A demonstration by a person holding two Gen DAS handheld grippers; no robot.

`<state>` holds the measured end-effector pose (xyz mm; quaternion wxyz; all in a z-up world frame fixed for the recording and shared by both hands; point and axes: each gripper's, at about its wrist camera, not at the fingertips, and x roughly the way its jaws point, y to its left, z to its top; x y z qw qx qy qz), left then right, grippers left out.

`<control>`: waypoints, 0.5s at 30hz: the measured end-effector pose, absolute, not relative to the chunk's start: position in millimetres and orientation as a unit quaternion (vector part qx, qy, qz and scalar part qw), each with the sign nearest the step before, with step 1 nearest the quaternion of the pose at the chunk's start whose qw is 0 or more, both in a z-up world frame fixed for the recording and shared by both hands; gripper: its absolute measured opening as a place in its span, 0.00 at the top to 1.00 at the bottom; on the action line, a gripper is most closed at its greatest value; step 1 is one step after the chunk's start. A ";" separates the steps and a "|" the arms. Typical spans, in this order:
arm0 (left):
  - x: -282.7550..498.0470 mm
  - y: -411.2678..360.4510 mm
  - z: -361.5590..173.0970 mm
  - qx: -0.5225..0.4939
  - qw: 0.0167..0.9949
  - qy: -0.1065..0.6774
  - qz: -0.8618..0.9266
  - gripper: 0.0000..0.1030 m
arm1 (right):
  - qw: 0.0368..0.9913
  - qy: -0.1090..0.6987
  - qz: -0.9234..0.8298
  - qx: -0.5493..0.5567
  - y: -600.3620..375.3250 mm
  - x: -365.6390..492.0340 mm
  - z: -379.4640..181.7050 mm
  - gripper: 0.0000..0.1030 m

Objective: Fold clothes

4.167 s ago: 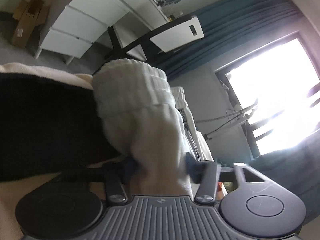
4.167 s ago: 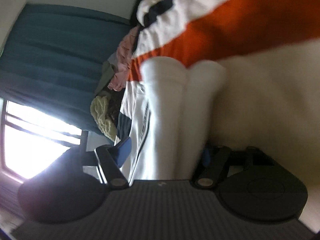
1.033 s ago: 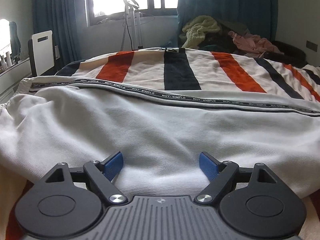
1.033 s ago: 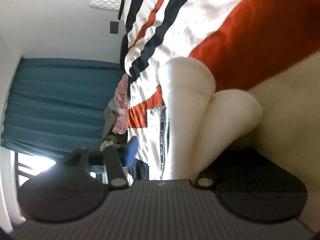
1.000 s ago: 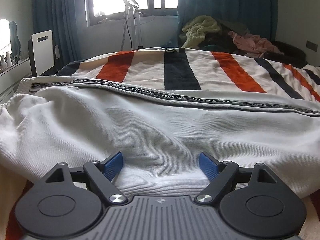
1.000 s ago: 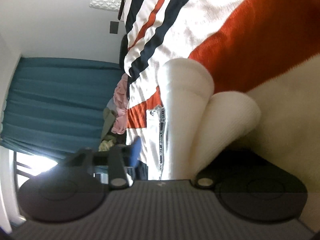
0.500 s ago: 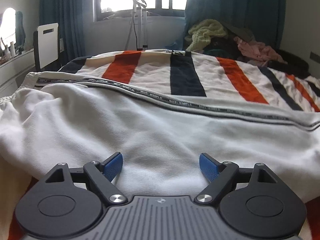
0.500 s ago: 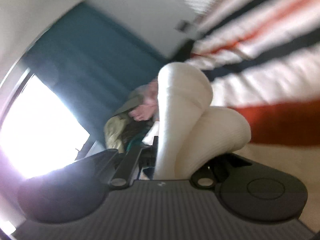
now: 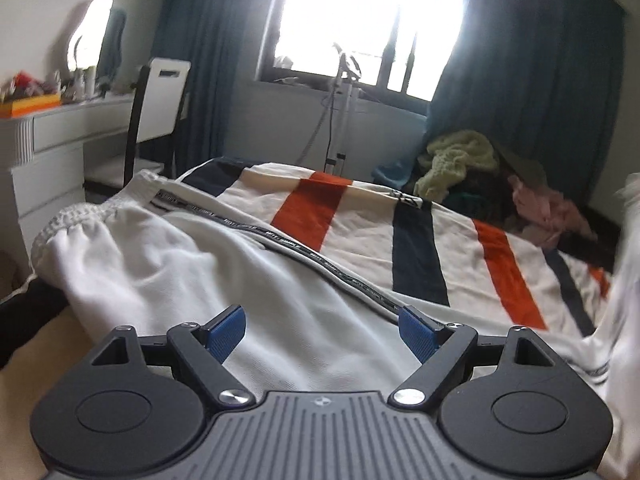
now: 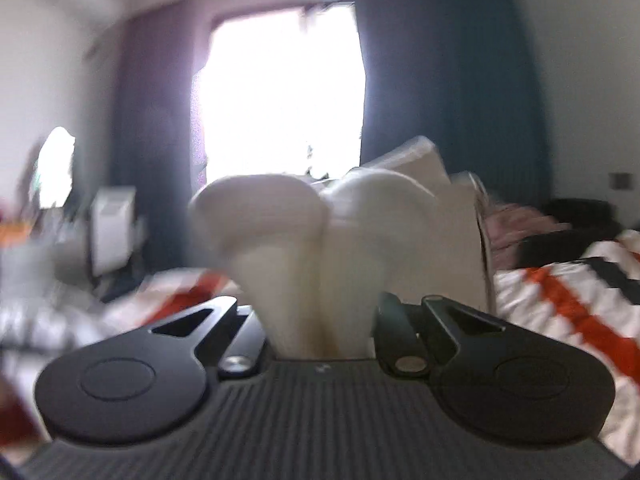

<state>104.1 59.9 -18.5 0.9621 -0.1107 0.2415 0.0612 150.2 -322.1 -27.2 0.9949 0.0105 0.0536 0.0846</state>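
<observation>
The white track pants (image 9: 192, 280) lie spread on the striped bedspread (image 9: 412, 236), their long axis running from the elastic waistband (image 9: 68, 220) at about ten o'clock in the left wrist view down toward four o'clock, with a black lettered side stripe (image 9: 304, 256) tracing that line. At the far right edge of that view the cloth rises off the bed in a blurred white sweep, which fits the cuff end being lifted.

In the right wrist view the right claw (image 10: 320, 320) is clenched on a bunched double fold of those pants (image 10: 320, 248), the white cloth bulging up out of the pinch at twelve o'clock; the picture is smeared, so the pads themselves are hidden behind the fabric. The left claw (image 9: 322, 330) is released, its blue pads (image 9: 226, 328) wide apart and hovering just above the mid-section of the pants, with no cloth pinched.

By my reading, the coming fold turns on carrying the gripped end along the long axis toward the waistband, which lies at ten o'clock from the left claw. The right hand has the cloth; the left is nearer the waistband and looks free to pin it.

Beyond the bed, a heap of clothes (image 9: 480, 172) sits at one o'clock below dark blue curtains (image 9: 528, 80), with a bright window (image 9: 360, 28) at twelve and a white dresser (image 9: 52, 148) at nine.
</observation>
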 end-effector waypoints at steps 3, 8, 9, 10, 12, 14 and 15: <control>104.6 66.5 -19.4 -0.127 0.958 0.249 0.058 0.17 | 0.978 0.138 0.138 -0.075 -264.0 157.5 -74.1 0.89; 104.9 68.2 -22.5 -0.127 0.958 0.254 0.045 0.17 | 0.950 0.201 0.153 -0.182 -205.1 148.9 -123.9 0.89; 105.0 68.8 -23.2 -0.127 0.958 0.253 0.044 0.17 | 0.953 0.204 0.150 -0.166 -206.1 150.4 -119.9 0.89; 105.4 70.1 -23.4 -0.129 0.958 0.252 0.043 0.17 | 0.957 0.202 0.147 -0.148 -208.5 150.9 -114.9 0.89; 106.1 72.6 -23.8 -0.133 0.958 0.250 0.042 0.17 | 0.960 0.184 0.143 -0.152 -207.1 149.7 -107.2 0.88; 108.1 75.5 -24.5 -0.142 0.957 0.250 0.041 0.17 | 0.960 0.168 0.146 -0.171 -195.2 142.3 -101.0 0.88; 109.7 76.4 -25.1 -0.145 0.956 0.250 0.040 0.17 | 0.959 0.167 0.147 -0.179 -187.5 138.4 -104.5 0.88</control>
